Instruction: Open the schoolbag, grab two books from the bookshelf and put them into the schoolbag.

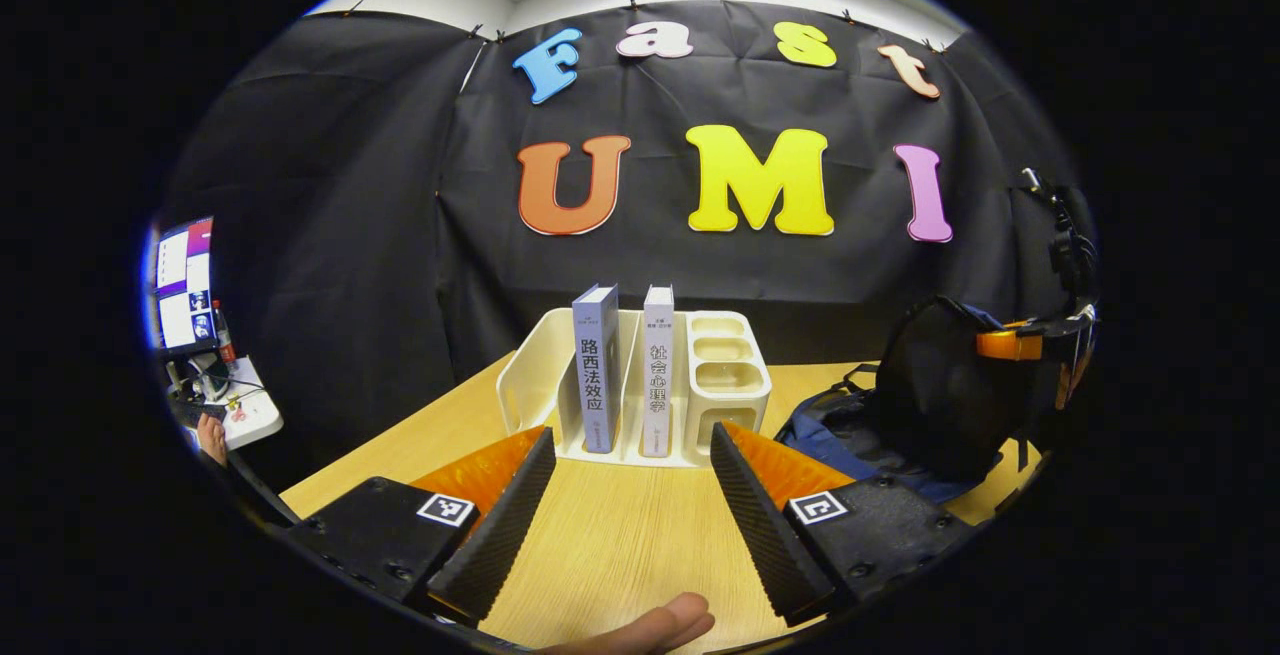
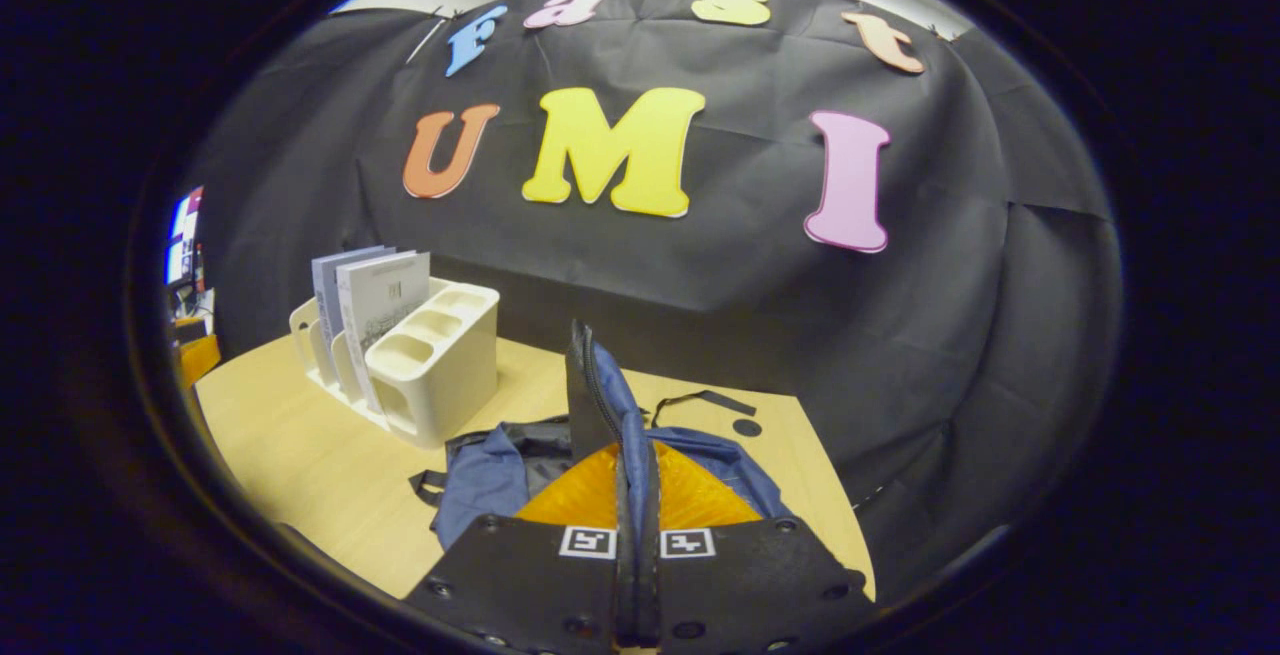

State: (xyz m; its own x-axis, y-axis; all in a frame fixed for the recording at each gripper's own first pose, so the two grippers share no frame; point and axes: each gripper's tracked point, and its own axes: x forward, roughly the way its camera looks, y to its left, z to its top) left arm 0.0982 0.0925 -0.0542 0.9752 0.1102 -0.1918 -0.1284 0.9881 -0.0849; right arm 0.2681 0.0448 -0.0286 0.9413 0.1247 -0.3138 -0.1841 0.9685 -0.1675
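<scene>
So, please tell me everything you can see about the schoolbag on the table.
The schoolbag is dark blue fabric with black parts, lying slumped on the wooden table to the right of the cream bookshelf. A black strap trails loose behind it. The right gripper is shut on its zippered flap and holds that flap upright. In the left gripper view the raised flap looks like a dark dome.

Left gripper [image 1: 632,480] open over table [image 1: 620,545], facing two upright books [image 1: 628,370] in bookshelf [image 1: 725,375]; schoolbag [image 1: 930,405] right.
</scene>
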